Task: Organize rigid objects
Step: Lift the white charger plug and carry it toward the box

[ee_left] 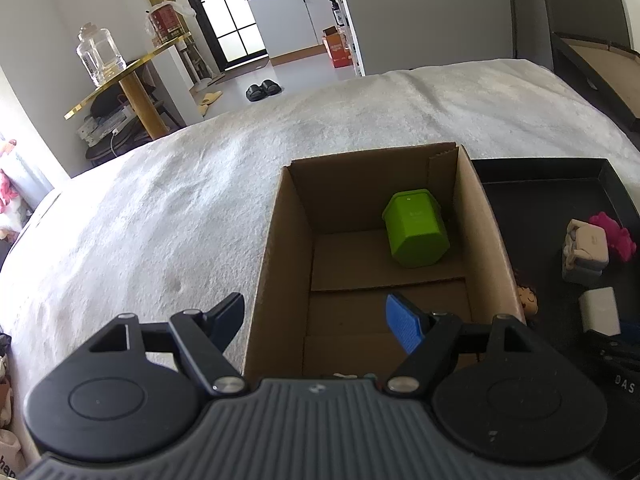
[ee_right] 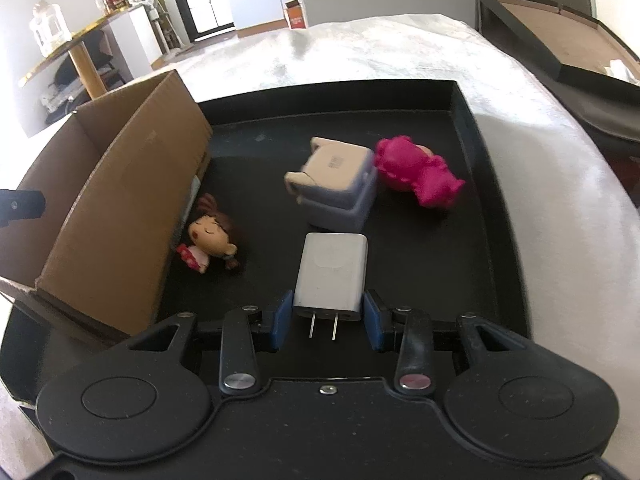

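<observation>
The white charger [ee_right: 331, 276] lies flat in the black tray [ee_right: 486, 184], prongs toward the right gripper [ee_right: 329, 318], whose pads flank its near end, narrow; whether they grip it I cannot tell. Beyond it sit a small grey-white case [ee_right: 335, 182], a pink toy [ee_right: 416, 174], and leftward a doll [ee_right: 212, 246] beside the cardboard box [ee_right: 120, 216]. The left gripper [ee_left: 316, 322] hangs wide over the box's near-left wall; a green pot [ee_left: 416, 234] lies ahead inside.

Left wrist view looks down into the cardboard box [ee_left: 384, 264]; right wrist view sits close over the black tray [ee_right: 472, 128]; both share these.
</observation>
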